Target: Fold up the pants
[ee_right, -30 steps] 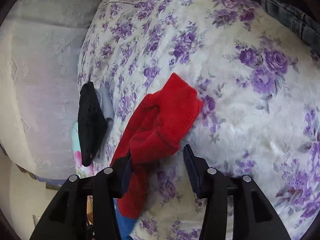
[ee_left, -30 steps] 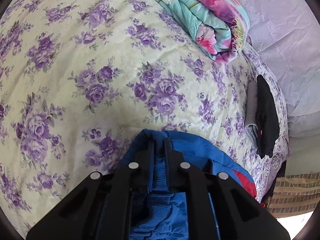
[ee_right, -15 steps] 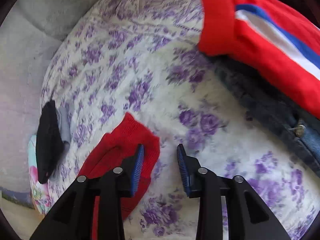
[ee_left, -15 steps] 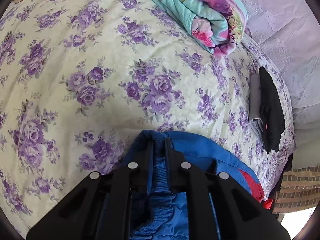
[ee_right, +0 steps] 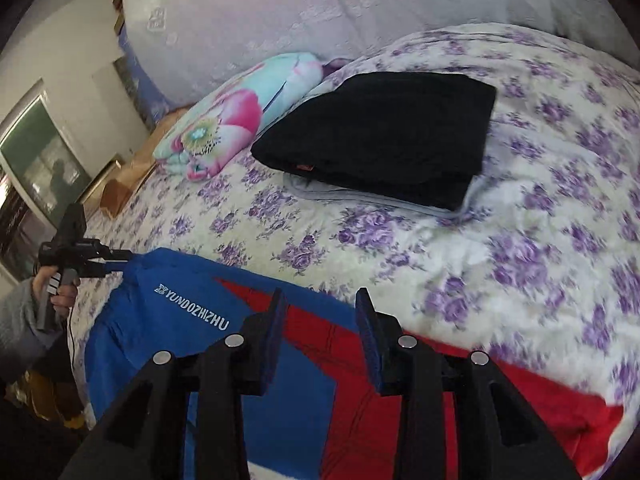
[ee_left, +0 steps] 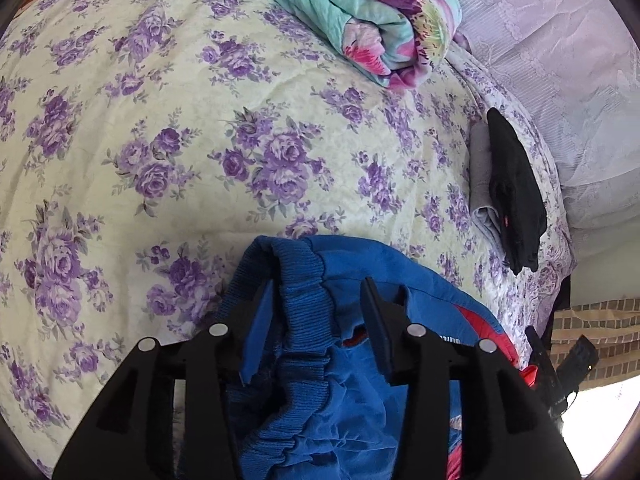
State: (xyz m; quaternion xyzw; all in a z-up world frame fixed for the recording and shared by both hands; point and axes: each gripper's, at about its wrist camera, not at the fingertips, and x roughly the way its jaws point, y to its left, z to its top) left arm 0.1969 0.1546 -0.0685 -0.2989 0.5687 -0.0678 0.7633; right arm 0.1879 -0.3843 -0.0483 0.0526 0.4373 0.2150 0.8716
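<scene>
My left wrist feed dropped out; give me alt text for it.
The open left gripper straddles the blue ribbed waistband of the pants on a purple-flowered bedspread. Beyond lie a rolled floral quilt and a folded black garment.

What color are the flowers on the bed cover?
Purple flowers on the pale bed cover. The left wrist view shows them best.

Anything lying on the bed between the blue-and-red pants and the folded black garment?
Nothing. In the right wrist view, only bare floral bedspread separates the blue-and-red pants from the folded black garment, which sits on a folded gray piece.
</scene>
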